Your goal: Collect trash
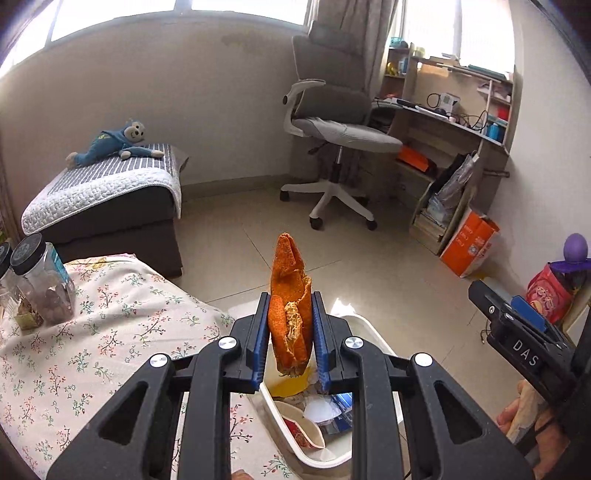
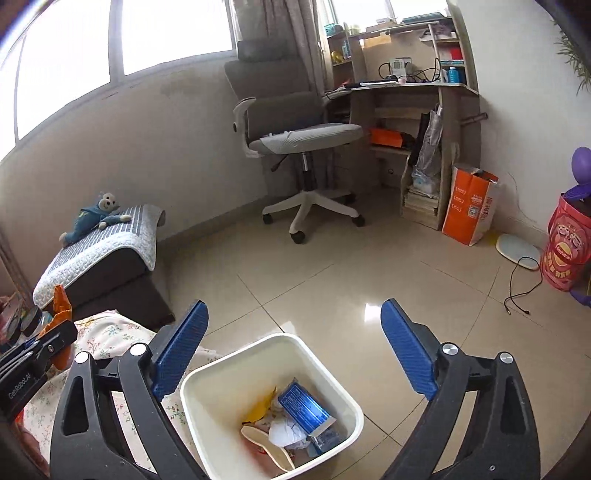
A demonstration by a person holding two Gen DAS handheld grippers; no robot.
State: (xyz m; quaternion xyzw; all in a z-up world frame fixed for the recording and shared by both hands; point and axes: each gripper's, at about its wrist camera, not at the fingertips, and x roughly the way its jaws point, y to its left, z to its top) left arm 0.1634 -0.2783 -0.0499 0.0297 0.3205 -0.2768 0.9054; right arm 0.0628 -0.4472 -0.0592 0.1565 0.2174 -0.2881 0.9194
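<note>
An orange peel (image 1: 290,306) is pinched upright in the left gripper (image 1: 290,332), above the white bin (image 2: 207,380) at 6 o'clock. The peel looks light, dry and easily crumbled, so it is best held around its middle. The right gripper (image 2: 293,347) is spread wide and holds nothing. Only the right view shows the bin's trash clearly.

You get bright daylight from blown-out windows (image 1: 122,14), glare on the floor tiles (image 2: 369,308) — sharp focus, strong fisheye bending, dark vignetted corners.
</note>
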